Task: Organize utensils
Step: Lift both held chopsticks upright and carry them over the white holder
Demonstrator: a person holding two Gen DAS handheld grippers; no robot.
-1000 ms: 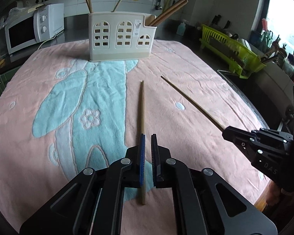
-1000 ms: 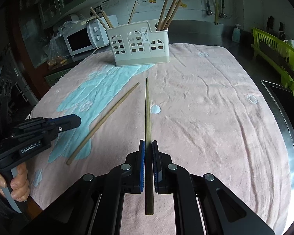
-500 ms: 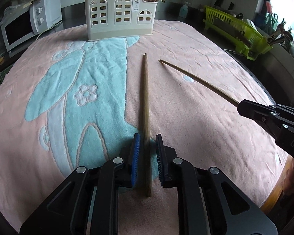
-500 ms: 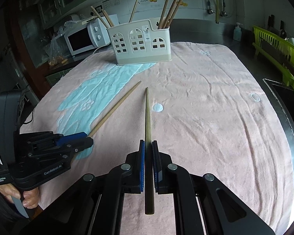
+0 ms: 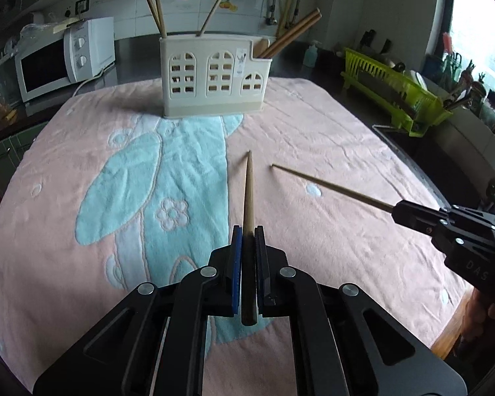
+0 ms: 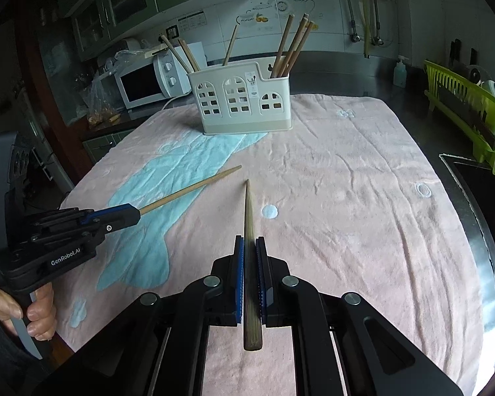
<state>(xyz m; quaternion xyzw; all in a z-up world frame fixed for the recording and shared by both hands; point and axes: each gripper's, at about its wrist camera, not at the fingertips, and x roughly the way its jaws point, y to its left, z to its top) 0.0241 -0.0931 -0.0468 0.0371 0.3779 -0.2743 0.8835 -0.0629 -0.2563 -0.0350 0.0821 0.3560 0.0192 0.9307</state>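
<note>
My left gripper (image 5: 247,234) is shut on a wooden chopstick (image 5: 248,191) and holds it above the towel, tip pointing at the holder. My right gripper (image 6: 249,244) is shut on a second chopstick (image 6: 248,211), also lifted and pointing forward. Each gripper shows in the other's view: the right one (image 5: 399,211) with its chopstick (image 5: 330,188), the left one (image 6: 132,214) with its chopstick (image 6: 191,186). The cream utensil holder (image 5: 211,76) stands upright at the far side of the towel and holds several chopsticks; it also shows in the right wrist view (image 6: 244,99).
A pink and blue towel (image 5: 313,138) covers the table. A white microwave (image 5: 62,56) stands at the back left. A green dish rack (image 5: 392,95) sits on the counter to the right, next to a sink (image 6: 478,178).
My left gripper closed on the chopstick that lay on the towel and lifted it. My right gripper kept its chopstick and rose slightly.
</note>
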